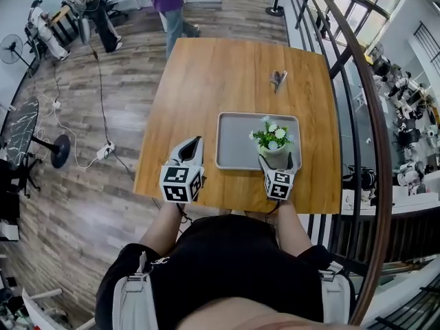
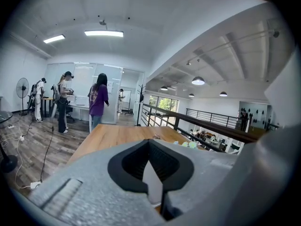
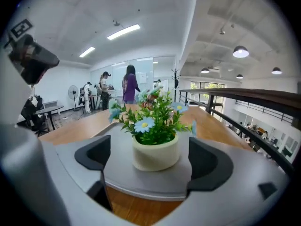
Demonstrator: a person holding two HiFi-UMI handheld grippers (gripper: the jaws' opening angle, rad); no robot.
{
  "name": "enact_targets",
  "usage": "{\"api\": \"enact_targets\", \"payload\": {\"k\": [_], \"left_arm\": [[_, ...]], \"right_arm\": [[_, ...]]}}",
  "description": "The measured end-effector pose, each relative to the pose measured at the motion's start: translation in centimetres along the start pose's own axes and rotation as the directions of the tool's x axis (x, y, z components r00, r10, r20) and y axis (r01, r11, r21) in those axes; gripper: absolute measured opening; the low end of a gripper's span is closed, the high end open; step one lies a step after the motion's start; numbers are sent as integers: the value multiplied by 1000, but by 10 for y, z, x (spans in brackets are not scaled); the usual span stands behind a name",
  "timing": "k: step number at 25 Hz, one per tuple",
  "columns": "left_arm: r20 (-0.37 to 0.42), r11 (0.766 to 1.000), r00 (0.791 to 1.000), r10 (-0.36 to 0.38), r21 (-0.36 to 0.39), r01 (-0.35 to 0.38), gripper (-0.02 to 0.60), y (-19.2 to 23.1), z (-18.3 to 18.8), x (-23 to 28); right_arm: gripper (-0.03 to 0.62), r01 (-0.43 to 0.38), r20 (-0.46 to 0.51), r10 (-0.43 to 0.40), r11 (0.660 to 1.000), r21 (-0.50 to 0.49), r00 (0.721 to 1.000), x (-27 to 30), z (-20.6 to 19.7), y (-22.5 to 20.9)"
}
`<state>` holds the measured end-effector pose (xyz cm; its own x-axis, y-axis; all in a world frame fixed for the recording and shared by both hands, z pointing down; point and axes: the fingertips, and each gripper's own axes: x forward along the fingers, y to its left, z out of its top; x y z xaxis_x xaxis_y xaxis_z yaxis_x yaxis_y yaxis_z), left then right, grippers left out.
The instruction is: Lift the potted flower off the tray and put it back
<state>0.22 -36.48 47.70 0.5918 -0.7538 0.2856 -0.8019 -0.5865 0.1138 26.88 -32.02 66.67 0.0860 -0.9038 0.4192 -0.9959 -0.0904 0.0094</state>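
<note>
Head view, from the left: the grey plastic left gripper (image 1: 194,146) was at the near edge of the brown wooden table (image 1: 227,81), its black pads pressed together on nothing. Right of it lay a flat grey rectangular tray (image 1: 234,143). On the tray's right part stood the potted flower (image 1: 273,143), a round cream pot with green leaves and pale blue blossoms, upright, its long axis vertical. The right gripper (image 1: 277,161) had its jaws wide apart, one on each side of the pot, neither touching it.

Right gripper (image 3: 150,158) with jaws apart, potted flower (image 3: 155,150) between them, untouched, upright on grey tray (image 3: 123,179)
</note>
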Motion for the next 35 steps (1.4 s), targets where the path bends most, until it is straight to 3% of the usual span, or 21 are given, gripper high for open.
{"api": "enact_targets", "payload": {"k": [4, 10, 13, 17, 24, 35], "left_arm": [[-3, 999, 999, -34, 2, 34, 12, -5, -2, -1], [-3, 996, 996, -94, 12, 94, 12, -21, -7, -6], [0, 994, 994, -111, 12, 111, 12, -26, -9, -8], [12, 991, 991, -130, 17, 130, 12, -32, -5, -8], [29, 989, 989, -147, 23, 146, 12, -38, 3, -14], [35, 990, 989, -143, 24, 142, 12, -36, 5, -18]], "right_arm": [[498, 30, 72, -34, 998, 55, 997, -29, 25, -6], [369, 81, 257, -111, 989, 122, 960, -86, 91, -20], [235, 111, 323, -152, 984, 142, 934, -113, 125, -25], [-5, 167, 373, -215, 973, 158, 903, -141, 161, -30], [-5, 183, 433, -223, 974, 132, 873, -174, 192, -23], [-5, 124, 410, -163, 985, 121, 897, -169, 186, -6]]}}
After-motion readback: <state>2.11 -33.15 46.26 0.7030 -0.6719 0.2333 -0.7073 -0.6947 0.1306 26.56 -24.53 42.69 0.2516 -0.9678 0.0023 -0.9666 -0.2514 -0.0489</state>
